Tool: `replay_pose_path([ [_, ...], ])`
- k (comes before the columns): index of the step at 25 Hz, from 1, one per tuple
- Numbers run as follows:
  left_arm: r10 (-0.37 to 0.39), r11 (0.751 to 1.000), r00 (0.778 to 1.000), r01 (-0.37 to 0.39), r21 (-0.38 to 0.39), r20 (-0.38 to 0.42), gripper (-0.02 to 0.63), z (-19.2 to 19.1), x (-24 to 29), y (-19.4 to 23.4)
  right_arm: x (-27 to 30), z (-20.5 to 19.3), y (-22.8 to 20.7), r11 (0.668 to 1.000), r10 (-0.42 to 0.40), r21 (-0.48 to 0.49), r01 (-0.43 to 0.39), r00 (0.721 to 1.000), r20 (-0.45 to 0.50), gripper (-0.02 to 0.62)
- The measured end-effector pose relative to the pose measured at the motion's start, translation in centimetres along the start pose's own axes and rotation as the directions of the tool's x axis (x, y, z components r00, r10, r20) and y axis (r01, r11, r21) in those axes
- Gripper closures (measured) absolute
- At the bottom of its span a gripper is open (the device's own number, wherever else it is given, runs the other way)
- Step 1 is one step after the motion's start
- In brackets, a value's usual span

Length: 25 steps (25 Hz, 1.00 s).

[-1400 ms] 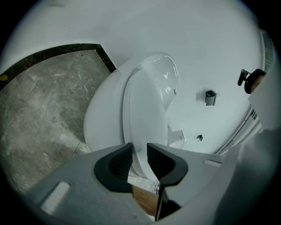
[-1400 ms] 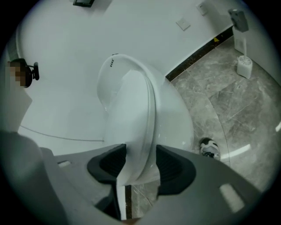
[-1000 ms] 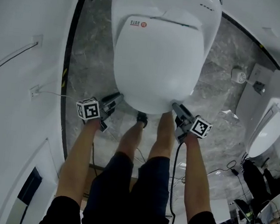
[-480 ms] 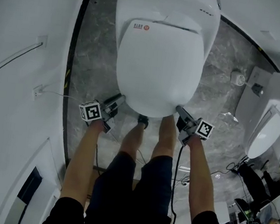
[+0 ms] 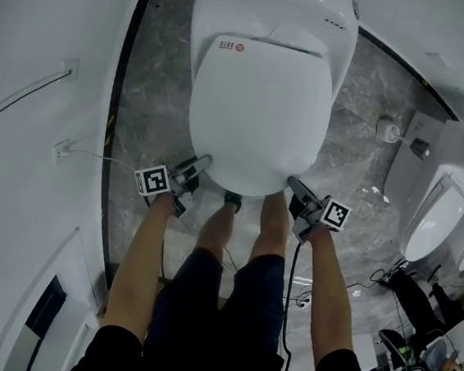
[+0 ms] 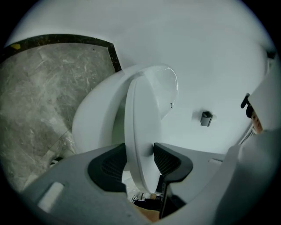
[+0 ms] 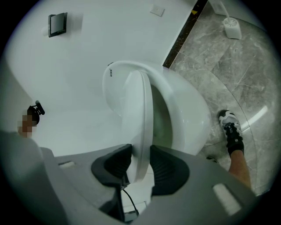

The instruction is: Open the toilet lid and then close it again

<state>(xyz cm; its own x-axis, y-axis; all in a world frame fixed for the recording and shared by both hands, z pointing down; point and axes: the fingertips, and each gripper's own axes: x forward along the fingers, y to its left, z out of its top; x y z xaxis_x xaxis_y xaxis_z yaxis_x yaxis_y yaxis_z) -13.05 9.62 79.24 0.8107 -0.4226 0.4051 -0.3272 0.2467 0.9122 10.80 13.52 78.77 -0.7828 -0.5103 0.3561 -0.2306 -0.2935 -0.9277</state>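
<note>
At the front edge of the white oval plastic toilet lid (image 5: 261, 101), barely raised, the right gripper (image 5: 294, 185) has just clamped on while the left gripper (image 5: 202, 163), jaws just opened, only straddles it, so re-clamping the left before lifting further seems wise.

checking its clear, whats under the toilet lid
The toilet lid is tilted up slightly. The right gripper view shows a narrow gap, with the white bowl and a dim greenish hollow beneath. The lid covers most of the inside, so any contents stay hidden.

The right claw (image 7: 139, 154), its jaws just closing, pinches the toilet lid (image 7: 138, 107).
</note>
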Motion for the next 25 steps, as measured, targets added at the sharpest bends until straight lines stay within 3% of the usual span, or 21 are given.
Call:
replay_pose_path([
  [2,-0.042,0.995,0.999,0.044,-0.089,0.018,0.411,-0.2,-0.2,-1.3,-0.3,-0.1,0.9,1.000,0.011,0.003,-0.011,1.000,0.001,0.461],
  [4,-0.067,0.991,0.998,0.069,-0.112,0.021,0.425,0.0,-0.8,-2.4,-0.6,-0.1,2.0,1.000,0.027,-0.005,-0.027,1.000,-0.005,0.463],
  [9,-0.109,0.987,0.994,0.110,-0.113,0.022,0.439,0.5,-1.6,-5.6,-1.5,0.1,5.0,0.997,0.002,-0.077,-0.007,0.998,-0.059,0.453],
  [16,-0.133,0.982,0.985,0.146,-0.120,0.108,0.451,1.6,-2.7,-9.9,-2.2,0.5,9.7,0.994,0.016,-0.109,-0.027,0.994,-0.105,0.442],
  [23,-0.115,0.976,0.976,0.146,-0.162,0.186,0.454,2.5,-2.9,-13.1,-2.9,1.4,12.8,0.992,-0.015,-0.125,0.007,0.998,-0.068,0.427],
  [25,-0.107,0.977,0.974,0.141,-0.162,0.202,0.453,2.6,-2.9,-13.8,-3.3,1.2,13.3,0.982,-0.063,-0.179,0.050,0.996,-0.065,0.384],
])
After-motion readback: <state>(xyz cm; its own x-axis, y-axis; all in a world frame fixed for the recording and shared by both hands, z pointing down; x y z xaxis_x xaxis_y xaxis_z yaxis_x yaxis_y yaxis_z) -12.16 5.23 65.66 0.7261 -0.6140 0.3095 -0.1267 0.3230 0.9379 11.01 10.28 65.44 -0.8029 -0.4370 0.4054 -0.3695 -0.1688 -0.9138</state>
